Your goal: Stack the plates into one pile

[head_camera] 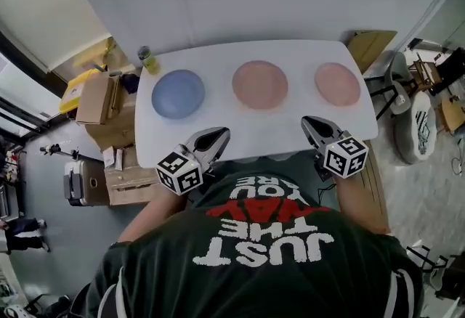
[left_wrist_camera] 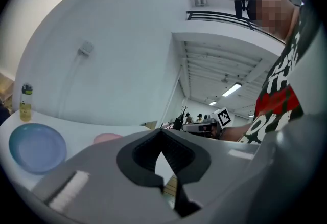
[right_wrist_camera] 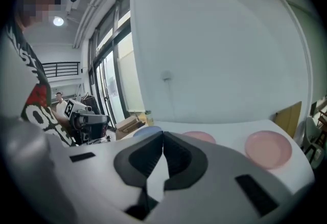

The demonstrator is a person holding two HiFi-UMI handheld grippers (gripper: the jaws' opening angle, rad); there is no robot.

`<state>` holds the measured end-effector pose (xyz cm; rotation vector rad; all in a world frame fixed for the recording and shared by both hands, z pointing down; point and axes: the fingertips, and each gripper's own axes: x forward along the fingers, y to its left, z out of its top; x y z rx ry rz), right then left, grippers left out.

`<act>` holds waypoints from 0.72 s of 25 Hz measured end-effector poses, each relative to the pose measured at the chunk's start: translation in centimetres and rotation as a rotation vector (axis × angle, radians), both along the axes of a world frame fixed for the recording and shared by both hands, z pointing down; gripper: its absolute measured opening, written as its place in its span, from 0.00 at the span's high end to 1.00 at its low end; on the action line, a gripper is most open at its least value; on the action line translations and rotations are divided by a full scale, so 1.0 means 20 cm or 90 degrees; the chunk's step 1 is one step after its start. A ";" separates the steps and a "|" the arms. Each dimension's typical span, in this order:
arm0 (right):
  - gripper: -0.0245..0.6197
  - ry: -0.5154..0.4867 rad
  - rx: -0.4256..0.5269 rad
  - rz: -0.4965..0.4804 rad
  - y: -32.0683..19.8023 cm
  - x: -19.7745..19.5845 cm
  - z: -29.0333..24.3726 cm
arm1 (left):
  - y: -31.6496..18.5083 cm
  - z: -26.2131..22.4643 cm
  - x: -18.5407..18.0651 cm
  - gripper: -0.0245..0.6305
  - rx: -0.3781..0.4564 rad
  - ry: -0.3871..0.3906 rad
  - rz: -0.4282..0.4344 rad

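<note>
Near edge of bench [head_camera: 243, 131], nearest the person: both tongs hover just over it, apart from each other, noses aimed away from the body toward the plates.

L tongs [head_camera: 218, 136]: pressed together at the tips, nothing pinched, touching nothing.

R tongs [head_camera: 309, 123]: same, tips pressed together, empty, clear of the bench top.

Farther out, three plates lie flat in one row across the bench, well apart, none stacked yet.
- blue plate [head_camera: 178, 93]: ahead of L tongs and a bit to its left. L hand clearly nearer.
- middle pink plate [head_camera: 260, 84]: ahead, between the two tongs, about as near to one as to the other.
- right pink plate [head_camera: 337, 83]: ahead of R tongs and a bit to its right. R hand nearer.

Plates are round, so no long axis to line up on; approach = any bit of near rim.

Judgement: task not begun. Either tongs must spread before it can take a rim.

Beyond the row: small bottle [head_camera: 147, 59] at far L corner, then wall.
</note>
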<state>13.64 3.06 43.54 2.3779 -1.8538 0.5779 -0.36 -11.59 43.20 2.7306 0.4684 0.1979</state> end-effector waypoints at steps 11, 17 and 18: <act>0.95 -0.031 -0.080 -0.008 -0.46 0.50 0.27 | -0.35 0.17 0.46 0.96 -0.004 -0.039 -0.037; 0.95 -0.091 -0.113 -0.023 -0.52 0.76 0.48 | -0.37 0.24 0.59 0.96 -0.024 -0.061 -0.092; 0.95 -0.116 -0.126 -0.011 -0.52 0.82 0.55 | -0.37 0.26 0.60 0.96 -0.031 -0.067 -0.102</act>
